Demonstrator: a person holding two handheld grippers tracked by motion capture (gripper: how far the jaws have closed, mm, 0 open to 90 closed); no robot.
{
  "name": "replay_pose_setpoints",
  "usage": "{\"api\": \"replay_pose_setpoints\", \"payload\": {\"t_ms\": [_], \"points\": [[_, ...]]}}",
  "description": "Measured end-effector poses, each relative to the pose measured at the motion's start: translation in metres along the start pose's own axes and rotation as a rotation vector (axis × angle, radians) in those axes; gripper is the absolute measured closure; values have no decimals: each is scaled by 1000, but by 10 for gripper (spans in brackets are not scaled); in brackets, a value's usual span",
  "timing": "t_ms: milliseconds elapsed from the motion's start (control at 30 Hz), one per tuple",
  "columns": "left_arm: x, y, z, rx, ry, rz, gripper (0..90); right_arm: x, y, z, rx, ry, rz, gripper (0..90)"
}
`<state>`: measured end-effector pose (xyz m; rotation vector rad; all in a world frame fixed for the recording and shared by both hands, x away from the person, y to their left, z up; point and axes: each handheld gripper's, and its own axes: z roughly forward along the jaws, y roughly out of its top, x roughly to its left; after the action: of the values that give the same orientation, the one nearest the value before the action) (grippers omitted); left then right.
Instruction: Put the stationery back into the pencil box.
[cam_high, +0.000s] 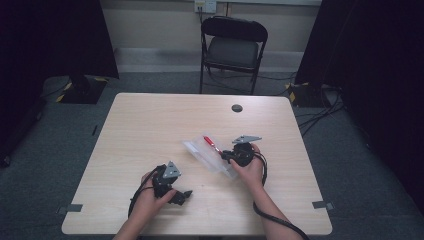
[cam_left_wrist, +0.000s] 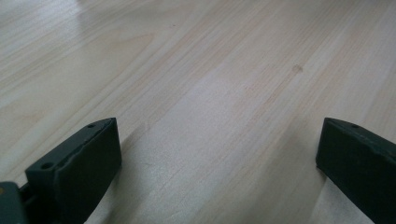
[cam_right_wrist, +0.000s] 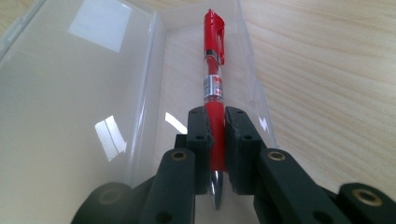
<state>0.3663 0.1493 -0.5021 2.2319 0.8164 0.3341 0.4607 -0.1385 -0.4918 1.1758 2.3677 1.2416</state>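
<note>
Right gripper (cam_right_wrist: 217, 122) clamps red plastic pen (cam_right_wrist: 215, 79) by its grip; long axis along clear plastic case (cam_right_wrist: 84, 93), clip end away. Left gripper (cam_left_wrist: 219, 154) open over wood-grain table (cam_left_wrist: 210, 70).

Red pen (cam_right_wrist: 214, 88) with clear mid-barrel, silver band and silver tip. Pen case (cam_right_wrist: 84, 93) clear plastic, white reflections on the lid. Right gripper (cam_right_wrist: 217, 140) black jaws, brass-coloured screw holes; grey plate on top. Left gripper (cam_left_wrist: 219, 154) jaws black too. Desk (cam_high: 150, 120) pale beige wood grain, dark round grommet (cam_high: 237, 108) near far edge. Folding chair (cam_high: 233, 47) black. Floor (cam_high: 45, 145) grey carpet.
</note>
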Motion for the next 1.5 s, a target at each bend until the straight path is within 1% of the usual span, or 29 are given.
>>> {"api": "replay_pose_setpoints", "payload": {"t_ms": [200, 300, 333, 500, 567, 600, 667, 767, 833, 867, 1033, 1133, 1300, 1367, 1500], "points": [[0, 0, 0, 0, 0, 0, 0, 0, 0, 1, 3, 3, -12, 810], [0, 0, 0, -1, 0, -1, 0, 0, 1, 2, 14, 4, -13, 810], [0, 0, 0, 0, 0, -1, 0, 0, 0, 2, 21, 0, -26, 809], [0, 0, 0, 0, 0, -1, 0, 0, 0, 3, 22, 3, -28, 808], [0, 0, 0, 0, 0, 0, 0, 0, 0, 3, 17, 4, -23, 803], [0, 0, 0, 0, 0, 0, 0, 0, 0, 3, 13, 12, -20, 793], [0, 0, 0, -1, 0, -1, 0, 0, 1, 2, 11, 2, -17, 747], [0, 0, 0, -1, -1, -2, 0, -1, 1, 1, 6, 0, -21, 747], [0, 0, 0, -1, -1, -1, 0, -3, 1, -1, -3, 4, -13, 745], [0, 0, 0, 0, 0, 0, 0, -4, 1, -4, -11, 4, -11, 727], [0, 0, 0, 0, 0, 0, 0, -5, 1, -11, -19, -3, -21, 713], [0, 0, 0, -3, -3, -1, 0, -7, 2, -16, -23, -14, -19, 673], [0, 0, 0, -1, -1, -1, 0, -8, 3, -23, -37, -40, -17, 569], [0, 0, 0, -3, -3, -2, 0, -8, 4, -26, -47, -41, -12, 532], [0, 0, 0, -1, -1, 0, 0, -9, 7, -32, -54, -63, -22, 446]]}}
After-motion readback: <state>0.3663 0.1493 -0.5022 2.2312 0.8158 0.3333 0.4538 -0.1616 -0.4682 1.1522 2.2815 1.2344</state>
